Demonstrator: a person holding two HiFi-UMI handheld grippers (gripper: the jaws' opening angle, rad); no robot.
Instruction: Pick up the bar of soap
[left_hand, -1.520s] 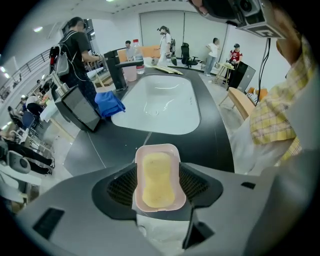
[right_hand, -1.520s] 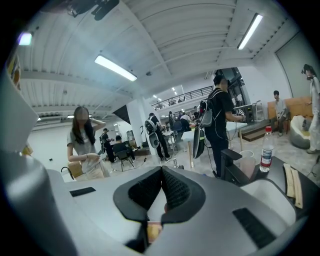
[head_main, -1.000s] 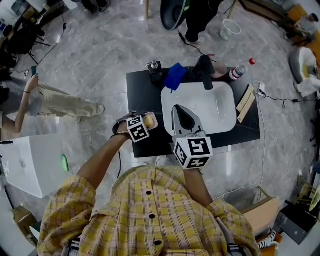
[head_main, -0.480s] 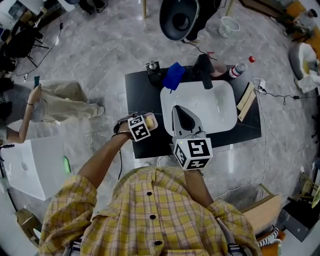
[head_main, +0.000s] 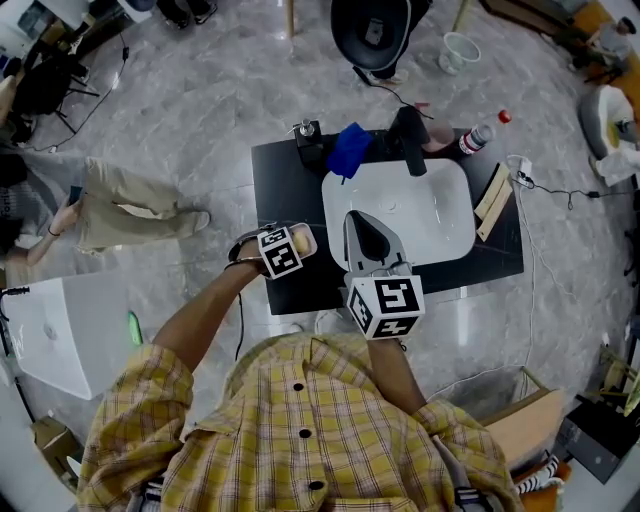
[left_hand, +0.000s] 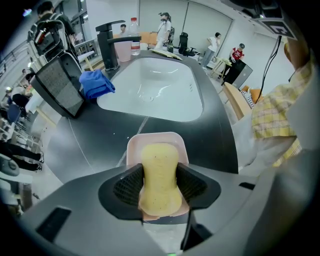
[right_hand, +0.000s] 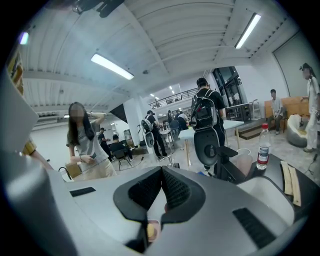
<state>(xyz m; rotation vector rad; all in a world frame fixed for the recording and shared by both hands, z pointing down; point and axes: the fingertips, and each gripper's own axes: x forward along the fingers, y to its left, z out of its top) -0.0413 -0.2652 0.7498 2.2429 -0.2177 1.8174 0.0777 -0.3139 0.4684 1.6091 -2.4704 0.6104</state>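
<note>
The yellow bar of soap (left_hand: 159, 155) lies in a pink dish (left_hand: 156, 139) on the front left corner of the black table (head_main: 285, 180). My left gripper (left_hand: 160, 171) points steeply down over it. Its jaws have just been closing with the soap between them, and both black pads now touch the bar's sides. In the head view the left gripper (head_main: 299, 243) sits at the dish (head_main: 305, 240). My right gripper (head_main: 362, 226) hovers over the white sink's (head_main: 440, 225) near rim; its jaws meet at the tips with nothing in them, as the right gripper view (right_hand: 161, 172) also shows.
Behind the sink stand a black faucet (head_main: 408, 140), a blue cloth (head_main: 350, 150), a plastic bottle (head_main: 480, 138) and a black mesh holder (left_hand: 57, 87). Wooden strips (head_main: 492, 205) lie at the table's right edge. People walk on the floor around, one at far left (head_main: 110, 215).
Both grippers stay where they were. The person at the left has walked further left, and the black chair back beyond the table has shifted right.
</note>
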